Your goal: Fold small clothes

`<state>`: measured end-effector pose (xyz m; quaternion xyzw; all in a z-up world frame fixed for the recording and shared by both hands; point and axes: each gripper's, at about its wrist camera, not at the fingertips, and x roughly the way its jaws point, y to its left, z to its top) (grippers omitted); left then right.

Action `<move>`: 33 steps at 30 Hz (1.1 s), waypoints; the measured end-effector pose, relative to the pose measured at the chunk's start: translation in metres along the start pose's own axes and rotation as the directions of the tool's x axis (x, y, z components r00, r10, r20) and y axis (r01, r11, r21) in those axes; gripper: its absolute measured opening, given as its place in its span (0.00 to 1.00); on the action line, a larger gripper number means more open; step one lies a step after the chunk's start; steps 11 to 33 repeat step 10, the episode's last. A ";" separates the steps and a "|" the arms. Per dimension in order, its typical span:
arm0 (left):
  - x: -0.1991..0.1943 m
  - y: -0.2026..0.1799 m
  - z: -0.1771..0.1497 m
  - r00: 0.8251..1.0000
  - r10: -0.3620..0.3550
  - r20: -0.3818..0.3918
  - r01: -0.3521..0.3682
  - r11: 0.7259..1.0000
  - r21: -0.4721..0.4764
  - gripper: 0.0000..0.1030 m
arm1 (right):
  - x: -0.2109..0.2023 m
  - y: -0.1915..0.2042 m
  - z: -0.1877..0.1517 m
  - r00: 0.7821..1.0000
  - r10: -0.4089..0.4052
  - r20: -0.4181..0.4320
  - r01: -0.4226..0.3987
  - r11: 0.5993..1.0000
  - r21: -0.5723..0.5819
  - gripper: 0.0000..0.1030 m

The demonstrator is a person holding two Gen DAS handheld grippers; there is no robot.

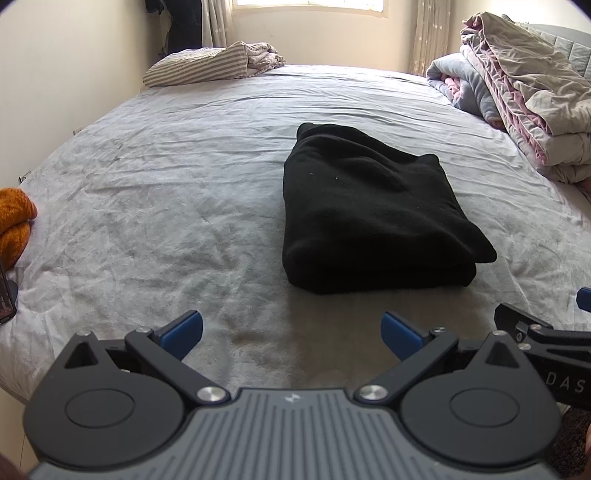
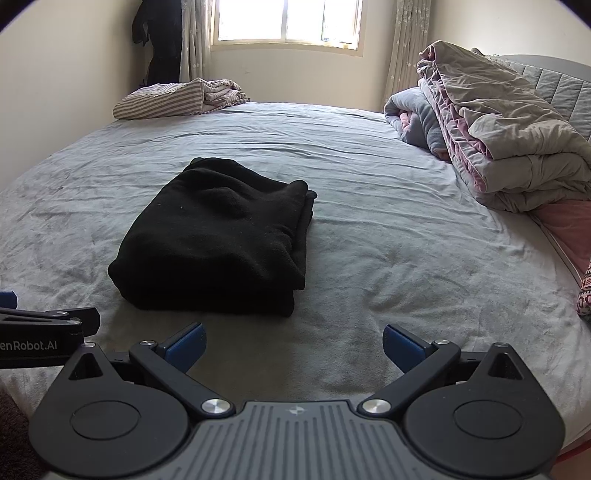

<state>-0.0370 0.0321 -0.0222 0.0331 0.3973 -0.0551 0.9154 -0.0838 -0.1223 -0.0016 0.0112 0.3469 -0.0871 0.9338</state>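
A black garment (image 1: 373,210) lies folded into a thick rectangle on the grey bed sheet (image 1: 166,177); it also shows in the right wrist view (image 2: 218,236). My left gripper (image 1: 291,334) is open and empty, held near the front edge of the bed, short of the garment. My right gripper (image 2: 293,345) is open and empty, beside the left one and also short of the garment. Part of the right gripper (image 1: 543,332) shows at the right edge of the left wrist view. Part of the left gripper (image 2: 48,325) shows at the left edge of the right wrist view.
An orange knitted item (image 1: 14,218) lies at the bed's left edge. A striped pillow with crumpled cloth (image 2: 177,98) sits at the far left corner. A pile of folded quilts (image 2: 498,122) fills the right side by the headboard. A window (image 2: 288,22) is behind.
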 end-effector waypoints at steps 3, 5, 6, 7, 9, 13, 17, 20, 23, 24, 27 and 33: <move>0.004 0.001 0.000 1.000 -0.001 -0.013 0.001 1.000 -0.002 0.99 | 0.002 0.001 0.000 1.000 0.004 -0.005 -0.004 1.000 0.001 0.99; 0.008 0.002 0.000 1.000 -0.005 -0.025 0.005 1.000 -0.006 0.99 | 0.005 0.002 0.000 1.000 0.007 -0.010 -0.007 1.000 -0.001 0.99; 0.010 0.002 0.000 0.999 -0.007 -0.032 0.007 1.000 -0.008 0.99 | 0.007 0.003 0.000 1.000 0.008 -0.012 -0.008 1.000 -0.002 0.99; 0.012 0.002 -0.001 0.999 -0.011 -0.039 0.011 1.000 -0.012 0.99 | 0.008 0.003 0.000 1.000 0.009 -0.014 -0.010 1.000 -0.003 0.99; 0.018 0.003 -0.001 0.998 -0.022 -0.054 0.021 1.000 -0.018 0.99 | 0.013 0.003 0.001 1.000 0.014 -0.021 -0.014 1.000 -0.002 0.99; 0.021 0.003 0.000 0.998 -0.027 -0.060 0.026 0.999 -0.018 0.99 | 0.016 0.003 0.001 1.000 0.016 -0.025 -0.016 1.000 -0.001 0.99; 0.021 0.003 0.000 0.998 -0.027 -0.060 0.026 0.999 -0.018 0.99 | 0.016 0.003 0.001 1.000 0.016 -0.025 -0.016 1.000 -0.001 0.99; 0.021 0.003 0.000 0.998 -0.027 -0.060 0.026 0.999 -0.018 0.99 | 0.016 0.003 0.001 1.000 0.016 -0.025 -0.016 1.000 -0.001 0.99; 0.021 0.003 0.000 0.998 -0.027 -0.060 0.026 0.999 -0.018 0.99 | 0.016 0.003 0.001 1.000 0.016 -0.025 -0.016 1.000 -0.001 0.99; 0.021 0.003 0.000 0.998 -0.027 -0.060 0.026 0.999 -0.018 0.99 | 0.016 0.003 0.001 1.000 0.016 -0.025 -0.016 1.000 -0.001 0.99; 0.021 0.003 0.000 0.998 -0.027 -0.060 0.026 0.999 -0.018 0.99 | 0.016 0.003 0.001 1.000 0.016 -0.025 -0.016 1.000 -0.001 0.99; 0.021 0.003 0.000 0.998 -0.027 -0.060 0.026 0.999 -0.018 0.99 | 0.016 0.003 0.001 1.000 0.016 -0.025 -0.016 1.000 -0.001 0.99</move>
